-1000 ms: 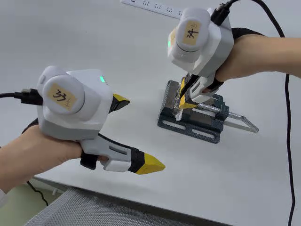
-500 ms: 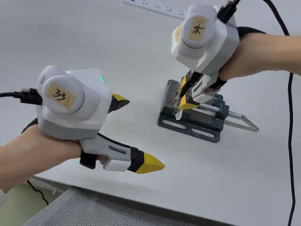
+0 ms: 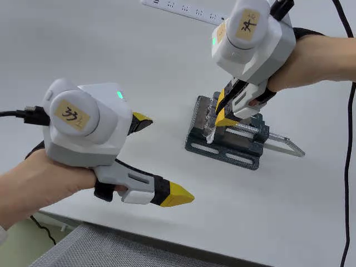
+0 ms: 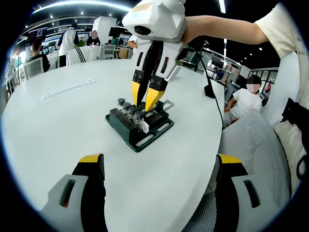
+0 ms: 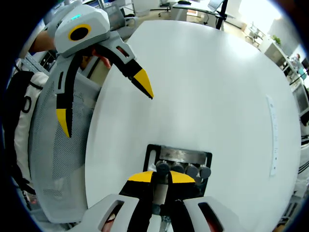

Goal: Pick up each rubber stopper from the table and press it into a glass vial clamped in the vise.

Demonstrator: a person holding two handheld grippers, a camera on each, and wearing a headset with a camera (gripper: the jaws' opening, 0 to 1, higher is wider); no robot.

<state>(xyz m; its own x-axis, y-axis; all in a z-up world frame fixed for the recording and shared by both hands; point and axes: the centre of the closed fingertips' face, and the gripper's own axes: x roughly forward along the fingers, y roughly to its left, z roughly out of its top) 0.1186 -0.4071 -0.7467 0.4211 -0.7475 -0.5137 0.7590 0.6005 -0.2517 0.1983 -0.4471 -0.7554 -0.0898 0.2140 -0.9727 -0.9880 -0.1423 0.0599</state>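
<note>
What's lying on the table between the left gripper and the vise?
Nothing: in the left gripper view, bare white table runs from the open left gripper to the vise holding the vials.

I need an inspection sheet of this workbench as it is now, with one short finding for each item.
Surface: white table.
Job's things: vise holds four vials in a row, each with a dark stopper.
Clutter: power strip at the far edge.
Grippers: right gripper just above the vials, fingers together; left gripper away from the vise, fingers open.
Cables: black cable along the table's right side; second cable at the left gripper.
Surroundings: mesh chair; seated people behind.
</note>
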